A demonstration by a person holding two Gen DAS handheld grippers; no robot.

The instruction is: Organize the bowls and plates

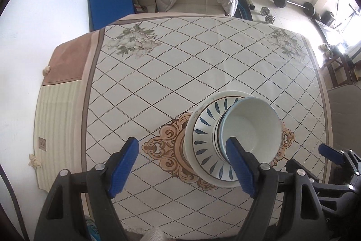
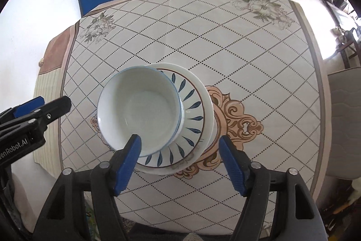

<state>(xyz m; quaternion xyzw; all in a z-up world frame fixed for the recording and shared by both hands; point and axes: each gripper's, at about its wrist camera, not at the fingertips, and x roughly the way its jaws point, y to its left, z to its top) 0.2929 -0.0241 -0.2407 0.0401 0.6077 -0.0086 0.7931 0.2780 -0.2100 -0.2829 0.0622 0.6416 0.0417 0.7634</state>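
While both pairs of jaws stand spread and empty above the desk [image 2: 259, 42], the bowl [image 2: 138, 107] sits stacked on the plates [image 2: 194, 114] at the desk's middle, directly below and between the left gripper [image 1: 183, 167] and right gripper [image 2: 180, 163].

The bench [image 2: 259, 55] is covered by a cream tablecloth [image 1: 180, 64] printed with a dotted diamond grid, grey floral sprays at the far corners and an orange scrolled medallion [image 2: 237, 119] at the centre. A plain white plate [image 2: 208, 94], the base of a crockery stack, rests on the medallion.
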